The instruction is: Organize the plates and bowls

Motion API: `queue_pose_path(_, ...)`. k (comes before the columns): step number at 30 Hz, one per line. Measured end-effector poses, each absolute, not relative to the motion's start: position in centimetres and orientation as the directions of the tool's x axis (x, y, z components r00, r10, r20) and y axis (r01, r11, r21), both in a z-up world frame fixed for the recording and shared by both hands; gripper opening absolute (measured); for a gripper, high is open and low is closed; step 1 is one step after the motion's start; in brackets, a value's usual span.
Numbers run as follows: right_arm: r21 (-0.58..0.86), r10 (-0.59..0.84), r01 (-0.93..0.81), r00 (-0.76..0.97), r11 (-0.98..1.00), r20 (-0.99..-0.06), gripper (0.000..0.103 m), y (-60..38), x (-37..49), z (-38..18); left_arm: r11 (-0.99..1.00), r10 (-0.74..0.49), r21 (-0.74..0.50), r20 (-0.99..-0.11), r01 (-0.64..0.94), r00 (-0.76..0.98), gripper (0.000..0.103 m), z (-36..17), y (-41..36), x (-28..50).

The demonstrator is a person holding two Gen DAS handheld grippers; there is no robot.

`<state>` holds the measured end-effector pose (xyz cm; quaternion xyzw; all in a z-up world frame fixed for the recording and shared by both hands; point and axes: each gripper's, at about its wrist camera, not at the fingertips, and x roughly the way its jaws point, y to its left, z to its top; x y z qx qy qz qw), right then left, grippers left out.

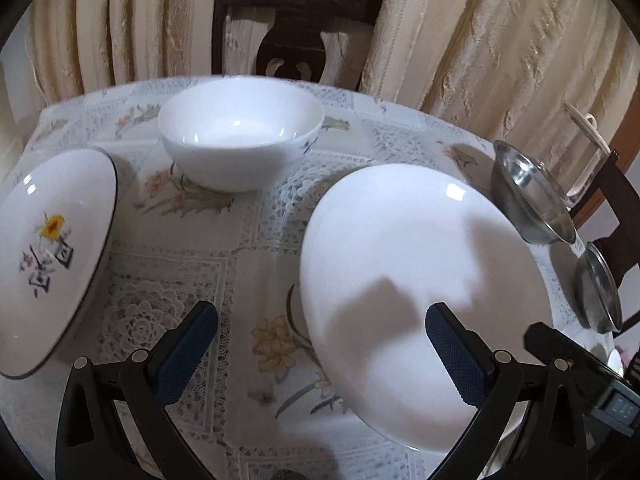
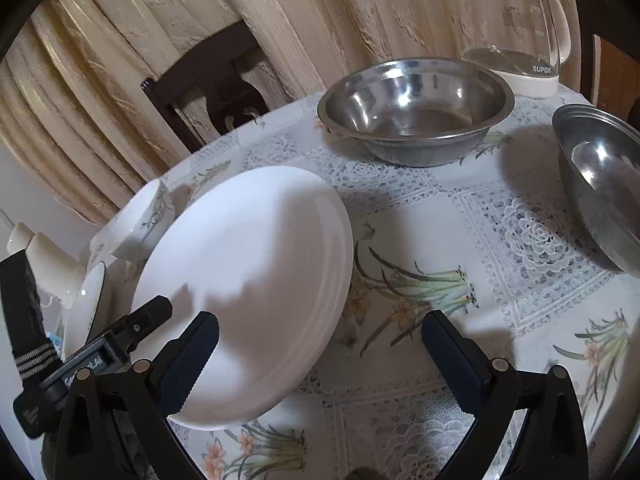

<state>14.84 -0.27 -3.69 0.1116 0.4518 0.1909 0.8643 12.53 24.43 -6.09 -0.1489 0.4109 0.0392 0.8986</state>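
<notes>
**Both grippers wide open, nothing picked up yet: how I'd go at the white plate**

Nearest to each camera are its own fingers. Left gripper (image 1: 320, 352) is spread wide and holding nothing, with its right finger hanging over the near part of the white plate (image 1: 416, 280) and its left finger over bare tablecloth (image 1: 240, 264). Right gripper (image 2: 320, 356) is just as wide and just as empty, its left finger over the plate's near edge.

Where stuff is: white bowl (image 1: 240, 132) sits at the far side, well apart from the plate. Patterned plate (image 1: 52, 256) is off to the left. Two steel bowls, steel bowl (image 2: 416, 112) at the back and a second steel bowl (image 2: 600, 184) on the right, sit beside a glass kettle (image 2: 516, 28).

My guess is the plate goes first. Tips: come in low so one finger slides under the rim, pinch the edge rather than the flat, and lift slowly since glazed dishes are slippery. Hard to say whether the plate is lying dead flat, the fisheye warps it. Watch the lace cloth so it doesn't snag and drag.
</notes>
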Motion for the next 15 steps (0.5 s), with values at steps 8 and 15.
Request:
queue_pose_path(8,0.327,0.428,-0.279,0.520,0.903,-0.739,0.103,0.2,14.7,-3.7,0.951,-0.084,-0.262,-0.728,-0.162,0.681,0.103,-6.5,24.9,12.0)
queue_pose_path(15,0.396,0.464,-0.245,0.546,0.885,-0.698,0.100,-1.0,14.9,-3.7,0.962,-0.116,-0.251,-0.736,-0.110,0.667,0.103,-6.2,24.8,11.8)
